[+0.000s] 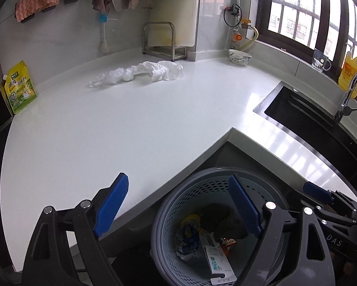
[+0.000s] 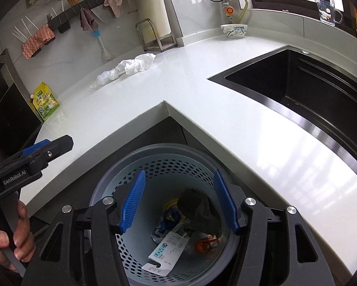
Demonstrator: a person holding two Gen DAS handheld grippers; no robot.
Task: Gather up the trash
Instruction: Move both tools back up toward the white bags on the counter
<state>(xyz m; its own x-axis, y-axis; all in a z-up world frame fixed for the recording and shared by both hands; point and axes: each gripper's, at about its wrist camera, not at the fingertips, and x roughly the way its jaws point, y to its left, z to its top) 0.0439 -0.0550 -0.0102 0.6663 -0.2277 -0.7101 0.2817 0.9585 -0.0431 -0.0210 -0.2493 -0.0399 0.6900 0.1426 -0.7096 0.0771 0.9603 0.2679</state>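
A grey perforated trash bin [image 1: 216, 174] stands on the floor in the inner corner of the white counter; it also shows in the right wrist view [image 2: 169, 152]. Inside lie a dark rag [image 2: 197, 207], a white LOVE package [image 2: 167, 250], an orange peel [image 2: 202, 245] and wrappers. A crumpled white plastic bag [image 1: 145, 71] lies far back on the counter, also in the right wrist view [image 2: 128, 68]. My left gripper [image 1: 178, 205] is open and empty, straddling the counter edge and bin. My right gripper [image 2: 178, 200] is open and empty above the bin.
A yellow-green pouch [image 1: 19, 87] leans at the counter's far left. A metal rack [image 1: 163, 40] and a bowl [image 1: 240, 56] stand at the back. A black sink [image 2: 305, 83] with a faucet [image 1: 350, 90] lies to the right. Cloths hang on the wall rail.
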